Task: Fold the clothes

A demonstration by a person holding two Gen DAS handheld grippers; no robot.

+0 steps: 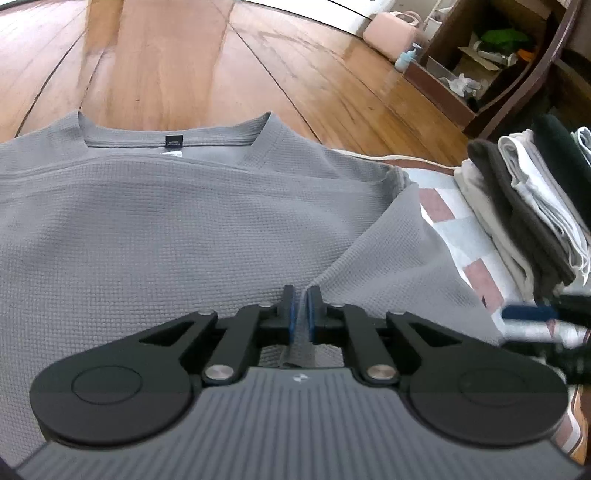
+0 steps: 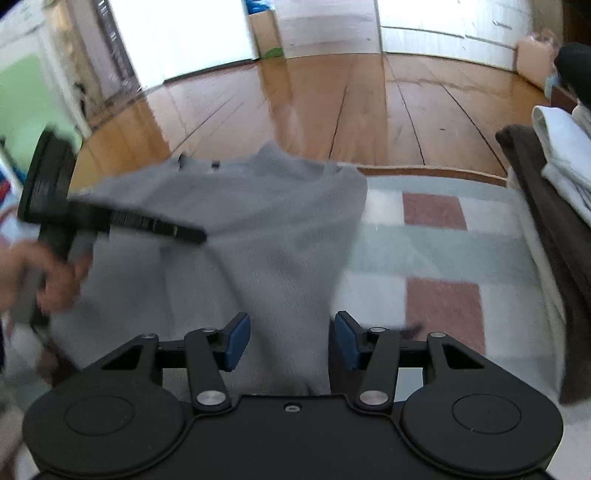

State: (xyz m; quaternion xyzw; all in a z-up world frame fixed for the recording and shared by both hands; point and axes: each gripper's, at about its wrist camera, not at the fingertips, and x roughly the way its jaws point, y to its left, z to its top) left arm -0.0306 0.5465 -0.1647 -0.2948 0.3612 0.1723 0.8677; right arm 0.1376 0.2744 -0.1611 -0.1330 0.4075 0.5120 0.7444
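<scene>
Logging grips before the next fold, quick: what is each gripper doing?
Left gripper: shut on the grey shirt.
Right gripper: open, shirt fabric between its fingers.

1. I am seeing a checked blanket [image 2: 436, 236] in pale and reddish squares lying as the work surface.
2. A wooden floor [image 1: 177, 62] is stretching beyond its far edge.
3. A pink bag [image 1: 389, 31] is sitting beside a dark wooden shelf [image 1: 476, 74] holding clutter.
</scene>
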